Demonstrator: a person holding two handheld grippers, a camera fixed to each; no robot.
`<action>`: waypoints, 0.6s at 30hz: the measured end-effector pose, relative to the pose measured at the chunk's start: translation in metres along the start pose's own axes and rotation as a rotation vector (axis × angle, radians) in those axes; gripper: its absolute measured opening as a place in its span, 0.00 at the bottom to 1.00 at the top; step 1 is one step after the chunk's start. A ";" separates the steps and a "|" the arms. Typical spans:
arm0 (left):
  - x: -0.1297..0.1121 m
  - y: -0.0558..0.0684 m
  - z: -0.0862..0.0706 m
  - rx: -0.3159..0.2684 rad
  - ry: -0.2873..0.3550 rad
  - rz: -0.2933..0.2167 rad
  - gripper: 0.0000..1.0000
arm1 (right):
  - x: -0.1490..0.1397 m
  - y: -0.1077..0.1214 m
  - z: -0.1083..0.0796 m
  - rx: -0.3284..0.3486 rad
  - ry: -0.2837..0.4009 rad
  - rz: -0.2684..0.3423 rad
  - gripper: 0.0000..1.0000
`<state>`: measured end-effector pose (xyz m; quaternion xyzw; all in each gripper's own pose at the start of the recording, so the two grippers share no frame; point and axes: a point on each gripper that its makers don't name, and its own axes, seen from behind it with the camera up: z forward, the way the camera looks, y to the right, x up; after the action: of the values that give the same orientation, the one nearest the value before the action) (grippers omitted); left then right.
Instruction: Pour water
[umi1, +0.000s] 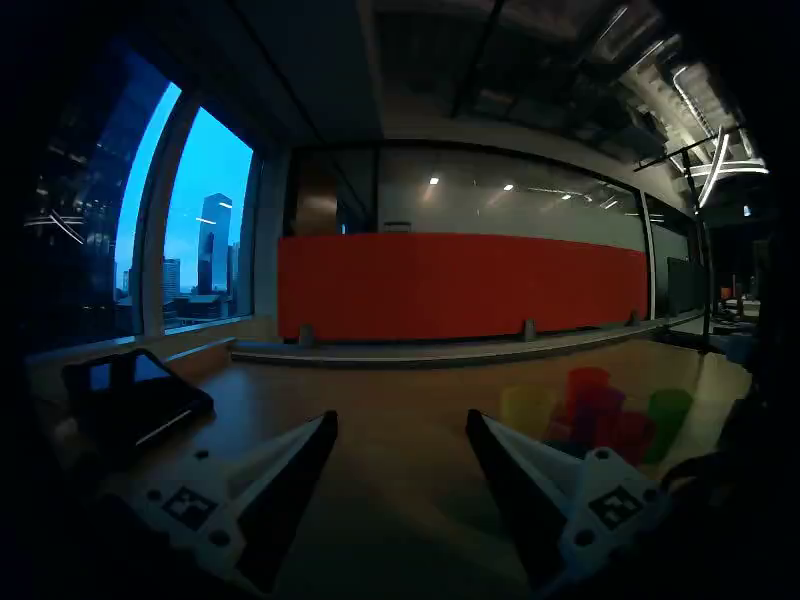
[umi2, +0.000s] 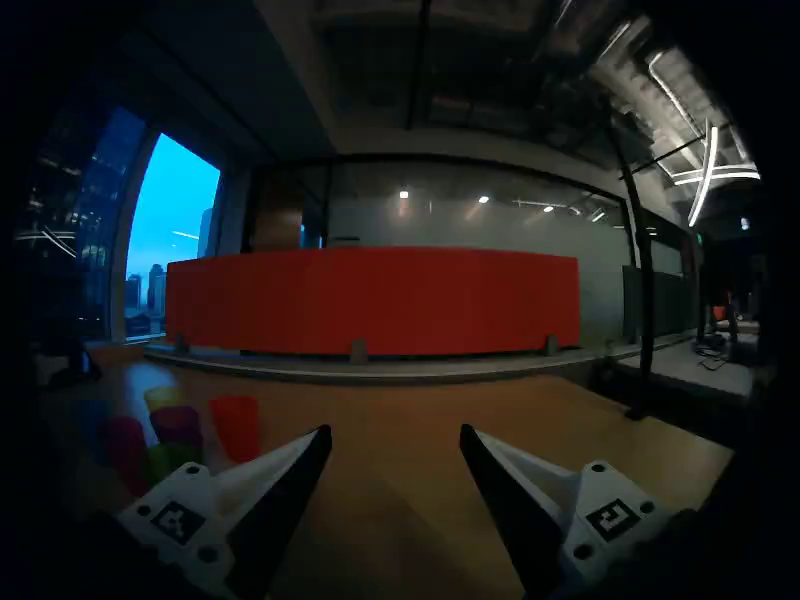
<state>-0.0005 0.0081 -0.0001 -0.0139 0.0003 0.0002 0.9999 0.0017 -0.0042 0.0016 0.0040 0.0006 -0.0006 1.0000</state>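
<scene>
The left gripper (umi1: 400, 415) has its two white fingers spread wide apart, and there is nothing between them, just the bare wooden table (umi1: 400, 500) underneath. In the left gripper view, a bunch of plastic cups (umi1: 600, 412) stands close together on the table, ahead and near the table's edge on the right side of this view. A yellow cup (umi1: 528, 405) is at the left of the bunch, a red cup (umi1: 587, 385) is at the back, and a green cup (umi1: 668, 412) is at the right. I cannot tell if any cup has water in it. A dark tablet (umi1: 135, 395) leans back near the table's corner by the big window (umi1: 205, 240). The right gripper (umi2: 395, 430) is wide open too and holds nothing. In the right gripper view the cups are near the table's edge on the left side, beside the left finger, with the red cup (umi2: 237, 425) nearest the middle and a purple cup (umi2: 178, 425) next to it. A dark post (umi2: 640, 300) stands past the table's edge on the right. A long red wall (umi2: 370, 298) runs behind the table. The room is dim.
</scene>
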 end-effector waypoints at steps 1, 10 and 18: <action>0.000 0.000 0.000 0.000 0.000 0.000 0.95 | 0.000 0.000 0.000 0.000 0.000 0.000 0.99; 0.000 0.000 0.000 0.000 0.000 0.000 0.95 | 0.000 0.000 -0.001 0.001 0.000 0.001 0.99; 0.000 0.000 0.000 0.000 0.000 0.000 0.95 | -0.001 -0.001 0.000 0.001 -0.001 0.001 0.99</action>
<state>-0.0003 0.0084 0.0001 -0.0140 0.0004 0.0001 0.9999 0.0004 -0.0052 0.0011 0.0044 -0.0001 -0.0002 1.0000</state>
